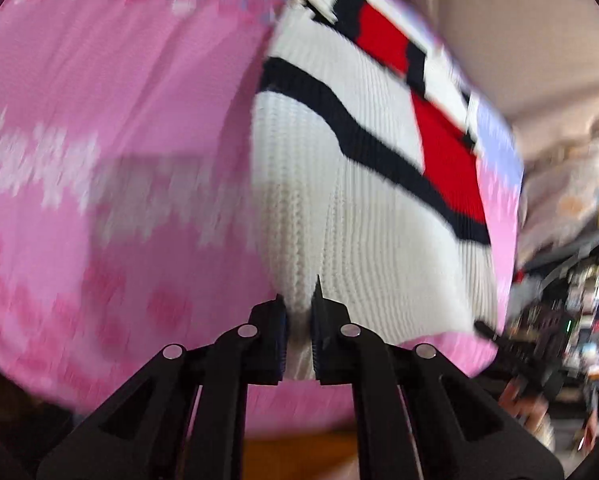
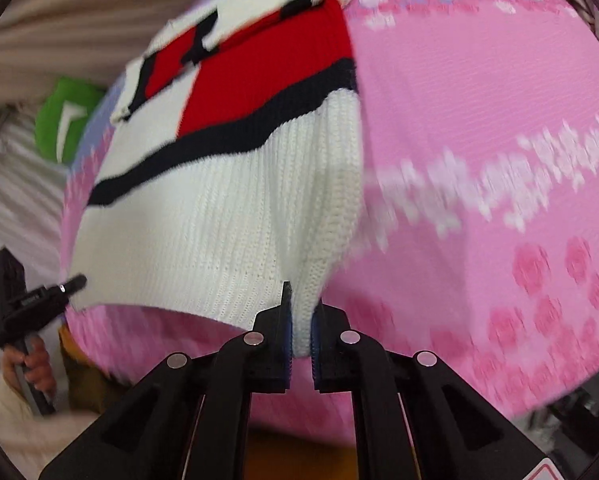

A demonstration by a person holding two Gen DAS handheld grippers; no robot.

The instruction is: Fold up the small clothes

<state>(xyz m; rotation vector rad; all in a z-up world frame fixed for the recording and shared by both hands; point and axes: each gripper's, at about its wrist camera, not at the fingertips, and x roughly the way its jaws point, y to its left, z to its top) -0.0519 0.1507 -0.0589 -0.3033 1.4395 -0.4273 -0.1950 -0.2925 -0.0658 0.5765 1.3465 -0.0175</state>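
Both hand-held grippers, left [image 1: 299,320] and right [image 2: 299,320], pinch the sweater's [image 1: 339,208] white hem over the pink blanket [image 1: 119,120]; thin bites on stretchy knit risk slipping.

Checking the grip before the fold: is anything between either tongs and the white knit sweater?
Nothing visible. The left tongs and the right tongs each pinch the white knit sweater's near edge directly, over the pink patterned cloth.
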